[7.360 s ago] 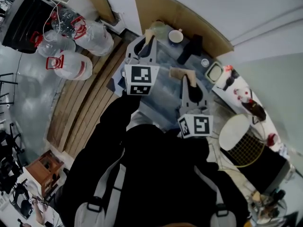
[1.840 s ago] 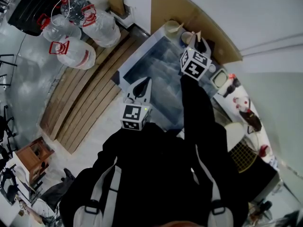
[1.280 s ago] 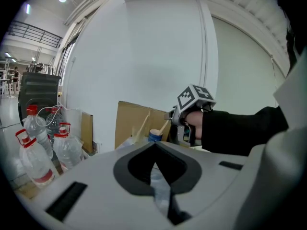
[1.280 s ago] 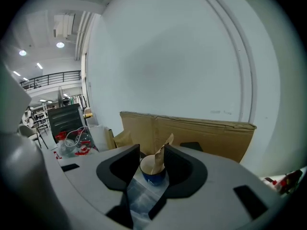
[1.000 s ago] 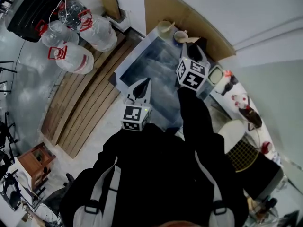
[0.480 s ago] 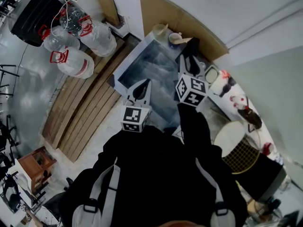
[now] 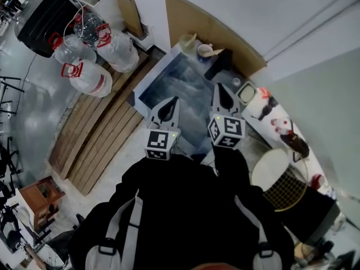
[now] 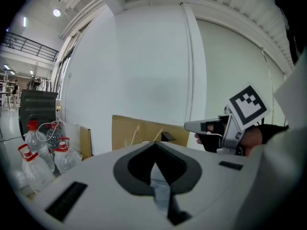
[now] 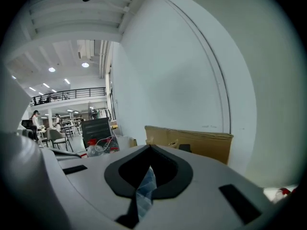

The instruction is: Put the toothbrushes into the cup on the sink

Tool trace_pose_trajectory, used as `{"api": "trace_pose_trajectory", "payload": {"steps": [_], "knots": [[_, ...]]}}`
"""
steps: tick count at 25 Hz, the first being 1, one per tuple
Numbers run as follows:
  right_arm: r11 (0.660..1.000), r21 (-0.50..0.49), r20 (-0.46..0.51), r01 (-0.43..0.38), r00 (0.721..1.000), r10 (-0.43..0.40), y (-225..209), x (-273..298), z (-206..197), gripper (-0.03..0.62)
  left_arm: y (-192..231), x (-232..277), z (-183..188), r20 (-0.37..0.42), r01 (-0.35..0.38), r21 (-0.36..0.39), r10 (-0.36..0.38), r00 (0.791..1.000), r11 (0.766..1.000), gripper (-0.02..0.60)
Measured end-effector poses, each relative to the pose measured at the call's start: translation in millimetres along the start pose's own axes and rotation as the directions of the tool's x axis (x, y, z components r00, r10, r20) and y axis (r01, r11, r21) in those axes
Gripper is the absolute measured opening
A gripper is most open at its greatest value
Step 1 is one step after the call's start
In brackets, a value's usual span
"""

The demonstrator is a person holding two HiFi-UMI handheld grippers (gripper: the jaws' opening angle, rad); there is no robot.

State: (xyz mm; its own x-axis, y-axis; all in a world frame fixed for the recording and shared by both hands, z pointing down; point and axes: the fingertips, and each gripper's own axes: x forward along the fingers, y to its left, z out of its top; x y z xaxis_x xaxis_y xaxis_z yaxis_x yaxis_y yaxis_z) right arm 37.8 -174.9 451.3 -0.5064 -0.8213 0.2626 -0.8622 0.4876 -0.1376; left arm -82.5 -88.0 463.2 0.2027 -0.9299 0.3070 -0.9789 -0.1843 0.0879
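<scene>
In the head view the cup (image 7: 203,50), with a toothbrush (image 7: 217,52) in it, stands at twelve o'clock of the sink (image 7: 171,77). The jaws of the right gripper (image 7: 216,86) have just been closing and are now together with nothing between them. The left gripper (image 7: 175,99) is also closed and empty, and only its view shows the right one from the side.

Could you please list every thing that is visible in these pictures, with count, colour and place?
sink: one, steel grey, centre
cups: two, pale, at the sink's far edge, each with a pale handle sticking out
black object: one, beside the cups; kind unclear
cardboard sheet: one, brown, against the wall behind the sink
water jugs: at least three, clear with red handles, floor at upper left
wooden boards: several, brown, floor left of the sink
wire mesh thing: one, yellow, lower right
left gripper: one, grey, shut and empty, at the sink's near edge
right gripper: one, grey, jaws just closed on nothing, over the sink
</scene>
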Motion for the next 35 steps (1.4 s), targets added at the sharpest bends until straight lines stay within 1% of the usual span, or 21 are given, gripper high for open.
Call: {"api": "trace_pose_trajectory", "payload": {"steps": [5,14,16,20,23,25,28,35], "knots": [[0.999,-0.007,0.02,-0.051,0.999,0.051,7,-23,1,0.003,-8,-3,4,0.011,-0.002,0.003,0.001,1.0,1.0,0.002],[0.998,-0.008,0.024,-0.059,0.998,0.059,11,-54,-9,0.003,-13,-15,5,0.029,-0.014,0.018,0.013,1.0,1.0,0.002],[0.998,-0.003,0.042,-0.059,0.997,0.059,15,-60,-4,0.003,-14,-17,6,0.036,-0.017,0.026,0.016,0.999,1.0,0.002],[0.996,-0.034,0.082,-0.084,0.993,0.087,20,-68,-5,0.003,-16,-20,9,0.064,-0.018,0.039,0.015,0.998,0.999,0.002],[0.996,-0.041,0.078,-0.081,0.993,0.084,21,-75,-9,0.003,-19,-25,15,0.078,-0.002,0.025,0.0,0.997,1.0,0.002],[0.996,-0.037,0.075,-0.084,0.993,0.087,23,-77,-10,0.002,-19,-27,18,0.085,0.002,0.032,-0.004,0.996,0.999,0.002],[0.995,-0.04,0.071,-0.09,0.993,0.093,23,-84,-16,0.003,-19,-29,11,0.088,-0.009,0.049,0.005,0.996,0.999,0.002],[0.995,-0.037,0.07,-0.093,0.993,0.095,25,-92,-20,0.003,-23,-36,5,0.08,-0.004,0.045,0.001,0.997,0.999,0.002]]}}
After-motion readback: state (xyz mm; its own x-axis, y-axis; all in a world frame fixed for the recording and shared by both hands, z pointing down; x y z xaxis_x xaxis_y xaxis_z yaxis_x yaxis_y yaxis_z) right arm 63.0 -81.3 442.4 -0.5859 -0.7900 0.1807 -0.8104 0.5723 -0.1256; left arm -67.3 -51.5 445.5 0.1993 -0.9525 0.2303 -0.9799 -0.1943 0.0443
